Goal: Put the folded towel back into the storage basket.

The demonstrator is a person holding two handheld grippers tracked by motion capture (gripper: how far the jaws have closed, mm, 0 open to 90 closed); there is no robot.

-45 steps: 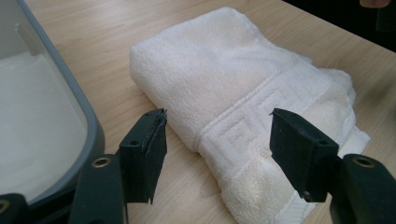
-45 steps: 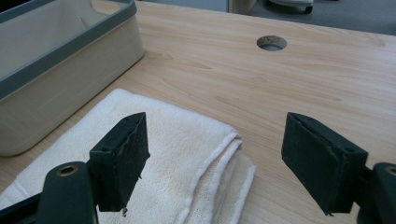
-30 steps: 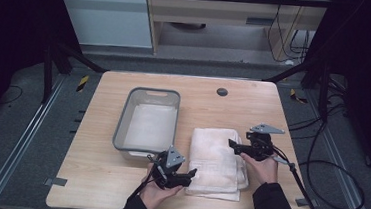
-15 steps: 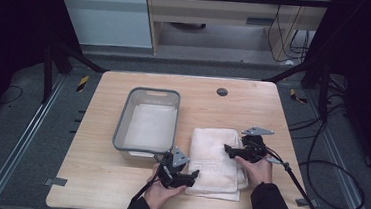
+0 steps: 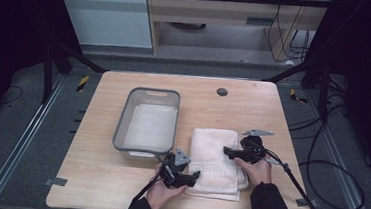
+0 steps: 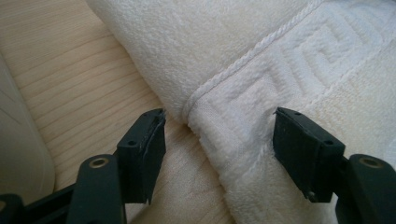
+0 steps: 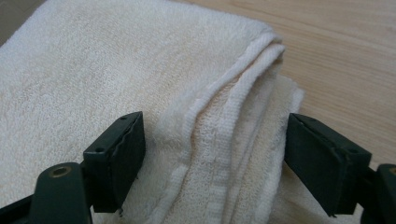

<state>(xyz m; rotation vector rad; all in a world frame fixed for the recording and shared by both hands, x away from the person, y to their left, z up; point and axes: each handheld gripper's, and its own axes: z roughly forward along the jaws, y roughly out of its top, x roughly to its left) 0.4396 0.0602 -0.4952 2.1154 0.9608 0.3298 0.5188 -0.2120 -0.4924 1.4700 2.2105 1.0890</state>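
We hold the left gripper (image 5: 194, 176) at the near left edge of the folded white towel (image 5: 214, 159) on the wooden counter (image 5: 253, 110). In the left gripper view its jaws stand spread, having just closed a little. The towel's hemmed edge with the raised key pattern (image 6: 299, 56) runs between them; one jaw sits over bare counter wood, the other over the towel's surface, and neither pad presses on the cloth.

Our right gripper (image 5: 227, 150) is over the towel's right side. In the right gripper view its jaws are also spread, straddling the stacked folded edges (image 7: 233, 126) of the towel. The layered hems lie in the gap between the pads, apart from both. Beyond the right-hand jaw the towel ends and bare counter begins.

Beside the left gripper, just past its outer jaw in the high view, stands the grey tub (image 5: 121, 129), with a pale cloth (image 5: 149, 126) lying in its bottom. The towel lies just beside the tub's right wall.
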